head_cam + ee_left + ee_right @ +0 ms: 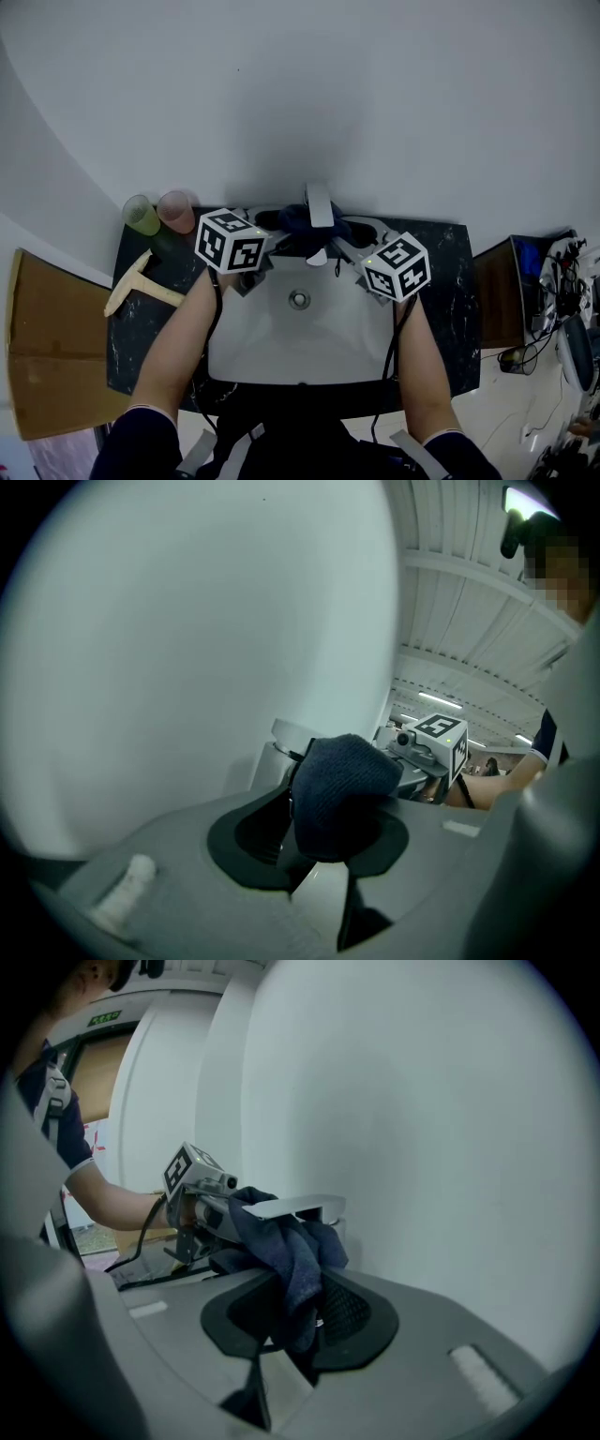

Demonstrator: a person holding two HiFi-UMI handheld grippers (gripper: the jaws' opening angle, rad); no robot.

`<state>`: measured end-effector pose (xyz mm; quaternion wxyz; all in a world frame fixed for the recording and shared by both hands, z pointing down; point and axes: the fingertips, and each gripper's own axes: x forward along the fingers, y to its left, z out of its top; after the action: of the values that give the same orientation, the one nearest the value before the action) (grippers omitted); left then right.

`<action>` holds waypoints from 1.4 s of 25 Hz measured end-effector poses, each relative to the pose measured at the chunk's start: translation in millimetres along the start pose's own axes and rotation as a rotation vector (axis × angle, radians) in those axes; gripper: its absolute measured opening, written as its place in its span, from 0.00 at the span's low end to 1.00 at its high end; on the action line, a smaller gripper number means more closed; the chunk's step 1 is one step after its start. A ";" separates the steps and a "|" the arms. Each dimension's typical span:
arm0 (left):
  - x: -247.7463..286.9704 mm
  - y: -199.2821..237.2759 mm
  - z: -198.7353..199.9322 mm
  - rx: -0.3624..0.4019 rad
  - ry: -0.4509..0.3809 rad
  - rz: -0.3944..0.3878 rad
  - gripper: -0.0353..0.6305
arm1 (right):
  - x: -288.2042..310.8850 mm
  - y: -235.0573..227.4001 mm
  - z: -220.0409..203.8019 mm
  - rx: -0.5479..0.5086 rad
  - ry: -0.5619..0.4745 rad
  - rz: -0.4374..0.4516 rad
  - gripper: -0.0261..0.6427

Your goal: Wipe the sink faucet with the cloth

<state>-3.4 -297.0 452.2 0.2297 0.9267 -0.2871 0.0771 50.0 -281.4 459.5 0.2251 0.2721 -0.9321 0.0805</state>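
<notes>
Cloth looped round the faucet, wiping seemingly under way.
The dark cloth hugs the faucet above the sink. The left gripper and right gripper each pinch one end; the faucet's wiping looks unfinished.

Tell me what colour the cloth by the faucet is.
Dark navy blue. The cloth shows best in the right gripper view.

A dark marbled counter with white sink bears green cup, pink cup, pale T-shaped piece.
</notes>
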 end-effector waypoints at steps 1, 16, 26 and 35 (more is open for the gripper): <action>0.8 0.2 2.0 0.011 0.007 0.000 0.22 | -0.1 -0.9 0.8 -0.004 0.001 0.003 0.18; -19.5 -35.1 23.4 0.142 0.013 0.026 0.15 | -23.7 19.4 18.9 -0.092 -0.012 -0.056 0.16; -31.8 -60.9 -1.1 0.146 0.038 -0.018 0.14 | -35.7 44.4 0.6 -0.060 -0.001 -0.057 0.15; -23.7 -50.9 -23.1 0.105 0.076 0.005 0.14 | -28.3 41.4 -16.5 0.009 0.008 -0.042 0.15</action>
<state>5.7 -237.3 446.6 0.1915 0.9331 -0.2762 0.1280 54.9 -228.8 460.0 0.2293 0.2925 -0.9248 0.0808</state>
